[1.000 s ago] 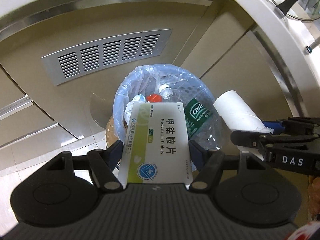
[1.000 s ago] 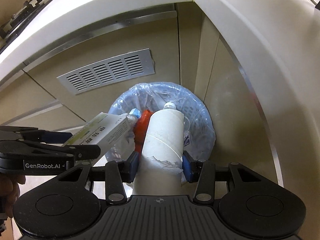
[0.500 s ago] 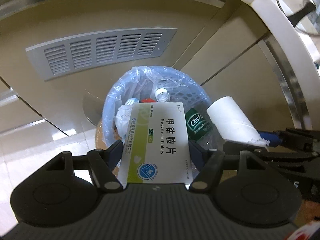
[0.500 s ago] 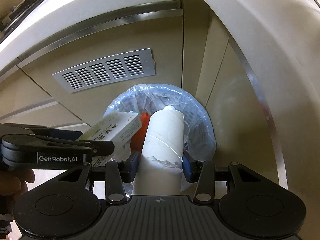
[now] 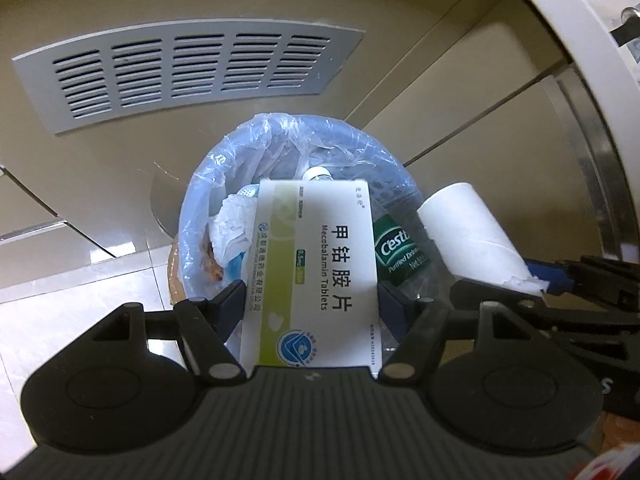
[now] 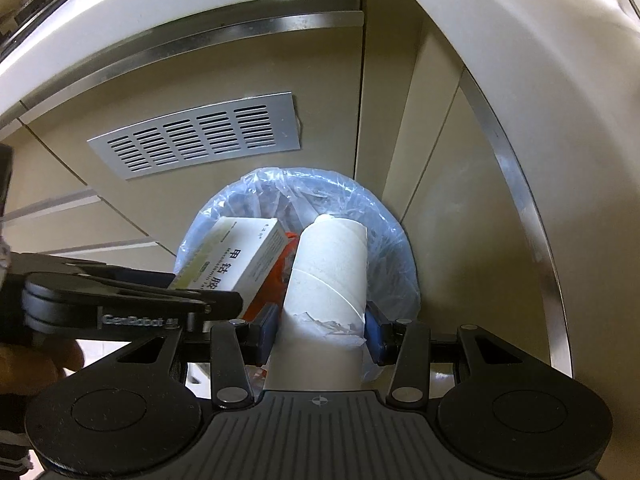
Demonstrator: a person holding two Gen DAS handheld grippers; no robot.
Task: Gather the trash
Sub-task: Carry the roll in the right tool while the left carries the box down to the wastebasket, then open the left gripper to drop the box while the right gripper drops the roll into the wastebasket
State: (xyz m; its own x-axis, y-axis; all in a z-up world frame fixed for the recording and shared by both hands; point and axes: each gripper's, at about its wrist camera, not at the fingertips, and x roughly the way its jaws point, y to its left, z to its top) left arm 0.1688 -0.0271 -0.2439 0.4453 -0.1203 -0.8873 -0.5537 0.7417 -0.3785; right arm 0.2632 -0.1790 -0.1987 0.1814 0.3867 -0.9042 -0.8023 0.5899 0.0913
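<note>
The left hand-held gripper point(image 5: 312, 300) clamps a flat white-and-green cardboard tablet box point(image 5: 316, 268); the right hand-held gripper point(image 6: 322, 330) clamps a white cardboard tube point(image 6: 326, 280), over a blue plastic-lined round bin point(image 5: 200, 200).

The white and green medicine box point(image 5: 316, 272) carries most of the readable text. In the centre of the left wrist view it shows large Chinese characters "甲钴胺片" and, beside them, "Mecobalamin Tablets". A smaller line of Chinese characters runs along its green stripe, too small to read, and a round blue logo sits near its lower end.

To the right of the box, the green label of the plastic bottle point(image 5: 400, 250) reads "C'est" and "Purified Drin", partly cut off.

In the lower left of the right wrist view, the left gripper point(image 6: 132, 308) bears "GenRobot", blurred.
</note>
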